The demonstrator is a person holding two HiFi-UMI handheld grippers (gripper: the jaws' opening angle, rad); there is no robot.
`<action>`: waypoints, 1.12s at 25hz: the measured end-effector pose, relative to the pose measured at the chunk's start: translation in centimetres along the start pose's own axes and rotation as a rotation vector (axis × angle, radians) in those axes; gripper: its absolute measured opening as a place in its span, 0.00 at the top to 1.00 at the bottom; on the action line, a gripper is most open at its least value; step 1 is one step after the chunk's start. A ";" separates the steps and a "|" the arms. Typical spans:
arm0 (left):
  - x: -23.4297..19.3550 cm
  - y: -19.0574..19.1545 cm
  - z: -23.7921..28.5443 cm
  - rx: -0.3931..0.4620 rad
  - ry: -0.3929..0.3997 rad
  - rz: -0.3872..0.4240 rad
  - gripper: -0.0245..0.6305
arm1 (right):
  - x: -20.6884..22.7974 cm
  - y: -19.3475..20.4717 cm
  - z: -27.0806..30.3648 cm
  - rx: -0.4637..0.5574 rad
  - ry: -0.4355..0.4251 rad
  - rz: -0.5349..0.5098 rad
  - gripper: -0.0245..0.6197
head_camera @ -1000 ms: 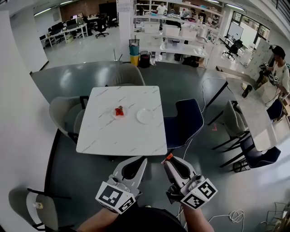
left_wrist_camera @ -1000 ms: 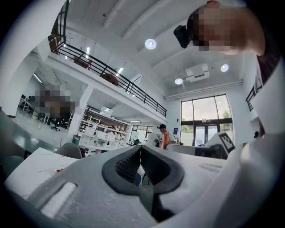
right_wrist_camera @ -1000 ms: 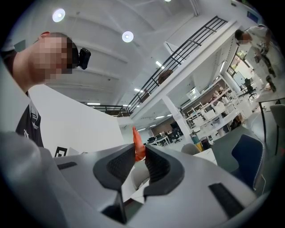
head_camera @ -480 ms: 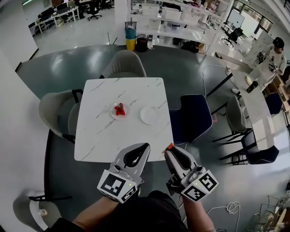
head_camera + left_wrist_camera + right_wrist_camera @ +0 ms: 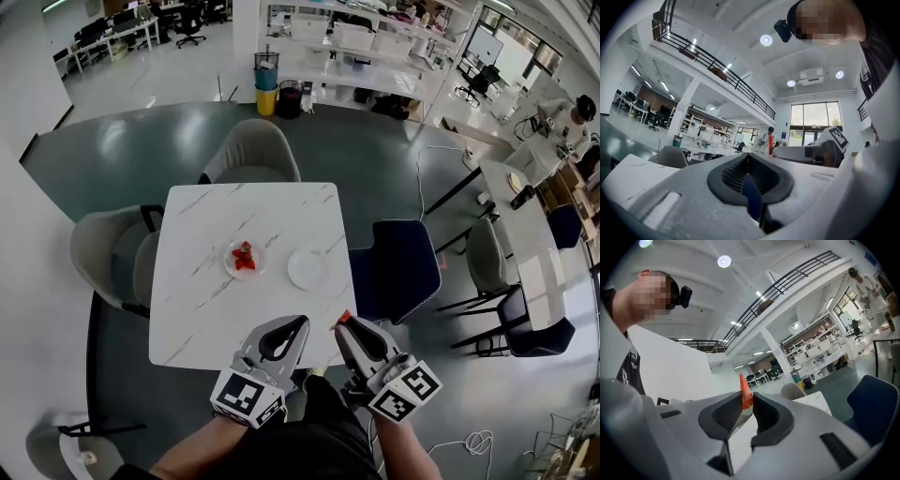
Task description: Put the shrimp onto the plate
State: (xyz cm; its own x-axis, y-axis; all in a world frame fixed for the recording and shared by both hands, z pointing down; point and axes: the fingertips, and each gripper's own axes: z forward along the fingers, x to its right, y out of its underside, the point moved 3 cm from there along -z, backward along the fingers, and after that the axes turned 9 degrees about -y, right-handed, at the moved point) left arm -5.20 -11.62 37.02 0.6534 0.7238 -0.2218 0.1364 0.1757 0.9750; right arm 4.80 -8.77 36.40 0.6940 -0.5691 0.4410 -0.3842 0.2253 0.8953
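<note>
By the marble table (image 5: pixel 202 309) — right gripper (image 5: pixel 747 405) fingers pinching a tapered orange shrimp (image 5: pixel 744 388), left gripper (image 5: pixel 748 157) fingers pressed together.

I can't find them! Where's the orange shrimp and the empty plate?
orange shrimp (image 5: pixel 745 392), right gripper view, the middle of its visible body.
empty plate (image 5: pixel 308 268), head view, its bare middle.
</note>
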 end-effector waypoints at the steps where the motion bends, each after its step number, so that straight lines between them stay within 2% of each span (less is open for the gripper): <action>1: -0.3 0.1 0.6 0.001 -0.005 0.000 0.95 | 0.7 0.0 0.4 -0.006 -0.003 0.003 0.85; 5: -1.5 0.5 3.6 0.017 -0.029 -0.009 0.95 | 4.3 -0.5 2.2 -0.039 -0.019 0.000 0.85; 13: -4.7 2.9 10.3 -0.013 -0.139 -0.019 0.95 | 13.5 0.4 6.6 -0.177 -0.048 -0.008 0.85; 21: -8.3 6.7 15.8 -0.050 -0.210 -0.049 0.95 | 21.9 6.4 9.7 -0.379 -0.025 -0.013 0.85; 28: -10.4 10.6 18.1 -0.109 -0.262 -0.074 0.95 | 27.0 12.6 11.5 -0.558 0.002 -0.047 0.85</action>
State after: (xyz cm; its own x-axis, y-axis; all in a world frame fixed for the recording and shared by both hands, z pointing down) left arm 2.98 -29.37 49.99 0.8165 0.5121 -0.2667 0.1191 0.3026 0.9456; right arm 11.73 -30.39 58.90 0.7043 -0.5870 0.3992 0.0275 0.5845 0.8109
